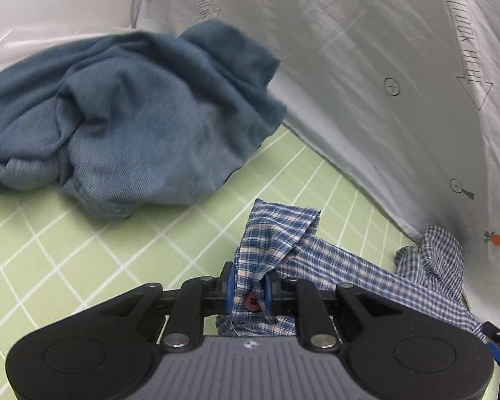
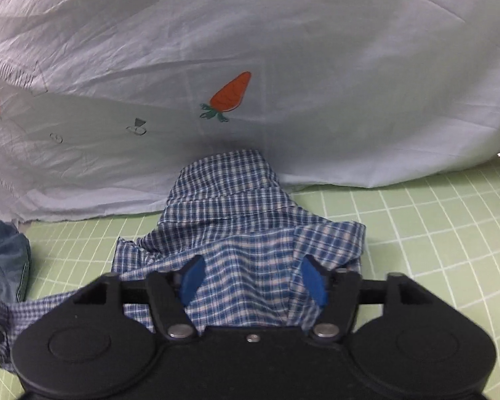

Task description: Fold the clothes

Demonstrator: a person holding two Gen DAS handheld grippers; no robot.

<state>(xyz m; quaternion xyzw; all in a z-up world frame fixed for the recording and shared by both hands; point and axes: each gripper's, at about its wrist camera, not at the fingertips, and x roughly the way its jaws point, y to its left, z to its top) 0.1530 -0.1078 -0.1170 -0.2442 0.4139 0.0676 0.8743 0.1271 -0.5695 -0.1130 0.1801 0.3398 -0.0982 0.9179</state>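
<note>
A blue and white plaid shirt (image 1: 276,233) lies bunched on the green grid mat (image 1: 83,240). My left gripper (image 1: 249,288) is shut on a part of it that bears a dark red button (image 1: 252,301), and the cloth stretches off to the right. In the right wrist view the same plaid shirt (image 2: 243,220) spreads under my right gripper (image 2: 253,278), whose blue pads (image 2: 191,278) stand wide apart over the fabric, open. A crumpled dark blue garment (image 1: 126,116) sits on the mat's far left.
A white sheet with carrot prints (image 1: 383,66) rises like a wall behind and to the right of the mat; in the right wrist view this sheet (image 2: 250,66) fills the background. The dark blue garment's edge (image 2: 3,256) shows at far left there.
</note>
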